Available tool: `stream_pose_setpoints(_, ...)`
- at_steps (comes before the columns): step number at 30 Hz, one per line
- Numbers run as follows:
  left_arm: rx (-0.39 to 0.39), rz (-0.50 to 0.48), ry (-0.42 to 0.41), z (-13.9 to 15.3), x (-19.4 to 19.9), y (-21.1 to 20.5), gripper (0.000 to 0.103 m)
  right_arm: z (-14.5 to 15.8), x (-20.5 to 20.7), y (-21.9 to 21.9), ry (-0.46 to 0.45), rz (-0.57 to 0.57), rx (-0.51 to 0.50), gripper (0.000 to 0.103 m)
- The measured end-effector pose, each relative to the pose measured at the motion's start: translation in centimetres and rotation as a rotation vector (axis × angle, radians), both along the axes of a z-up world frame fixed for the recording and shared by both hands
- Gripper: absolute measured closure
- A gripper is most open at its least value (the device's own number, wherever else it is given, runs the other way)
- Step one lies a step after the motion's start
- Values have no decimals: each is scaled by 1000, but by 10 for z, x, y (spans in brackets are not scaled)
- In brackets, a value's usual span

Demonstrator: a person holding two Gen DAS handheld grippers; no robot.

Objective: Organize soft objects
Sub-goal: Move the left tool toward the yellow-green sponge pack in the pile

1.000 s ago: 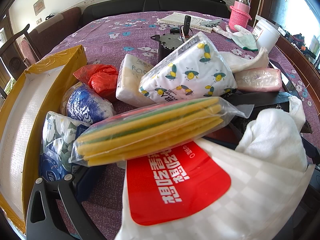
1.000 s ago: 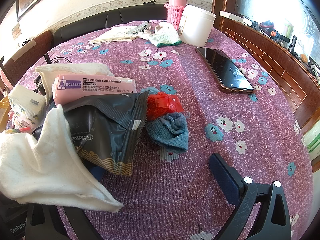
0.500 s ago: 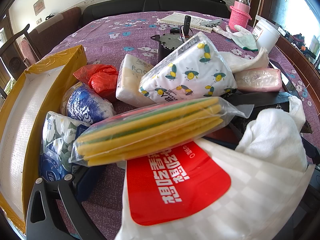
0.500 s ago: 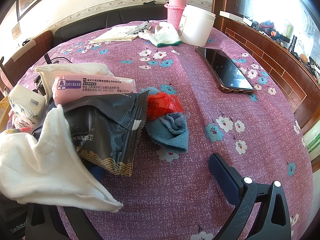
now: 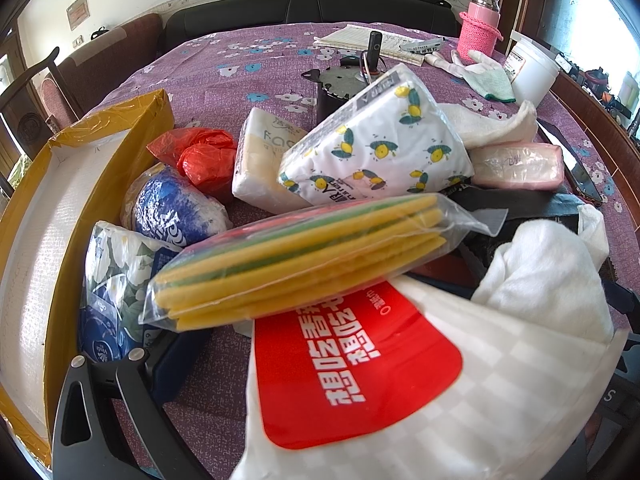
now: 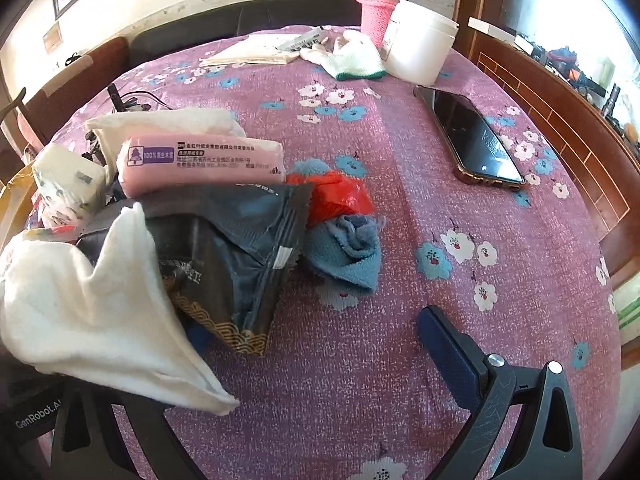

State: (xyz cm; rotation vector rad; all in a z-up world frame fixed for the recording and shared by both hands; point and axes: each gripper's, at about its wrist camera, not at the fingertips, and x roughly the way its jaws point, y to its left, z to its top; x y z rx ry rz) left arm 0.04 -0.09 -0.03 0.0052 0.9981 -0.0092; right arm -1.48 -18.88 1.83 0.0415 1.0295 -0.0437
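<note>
No movement; purple floral tablecloth (image 6: 400,208), cluttered.

Near your white tub (image 6: 420,46) stand a pink flask (image 6: 380,0) and gloves (image 6: 352,60); a phone (image 6: 476,140) (screen dark) lies right of it.

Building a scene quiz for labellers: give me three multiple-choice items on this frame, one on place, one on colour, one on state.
1. Where is the phone?
A. Inside the yellow box
B. Flat on the tablecloth near the white tub
C. Under the sponges

2. What colour is the crumpled cloth beside the dark snack bag?
A. Blue
B. Yellow
C. Pink

3. What state is the right claw in?
A. Shut on the phone
B. Open
C. Shut on the bottle

Answers: 1 B, it lies screen up right of the pile, by the tub. 2 A, blue folds show. 3 B, its fingers stand wide apart.
</note>
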Motion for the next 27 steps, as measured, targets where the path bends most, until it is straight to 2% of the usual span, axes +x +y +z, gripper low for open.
stream_pose_setpoints(3,2,0,0,0,0,0,0,-1,-2,-1,6,-6,-4,1)
stream_pose_setpoints(8,1,0,0,0,0,1,0,5,-11,-5,107,-13,-4,1)
stream_pose_setpoints(13,1,0,0,0,0,1,0,20,-49,-21,54,-27,-21,1)
stream_pose_setpoints(15,1,0,0,0,0,1,0,37,-63,-30,-13,-42,-25,1)
stream_pose_setpoints(19,1,2,0,0,0,1,0,93,-104,-40,-357,-103,-83,1)
stream_pose_setpoints(20,1,10,0,0,0,1,0,99,-111,-41,-422,-106,-73,0)
stream_pose_setpoints(21,7,17,0,0,0,0,0,99,-109,-42,-437,-99,-56,0)
stream_pose_setpoints(24,11,-1,21,0,-2,0,0,80,-80,-43,-291,-109,-38,1)
stream_pose_setpoints(25,8,-18,31,1,-1,0,0,73,-76,-44,-284,-111,4,1)
stream_pose_setpoints(27,1,-60,56,1,2,1,0,61,-69,-44,-290,-143,12,1)
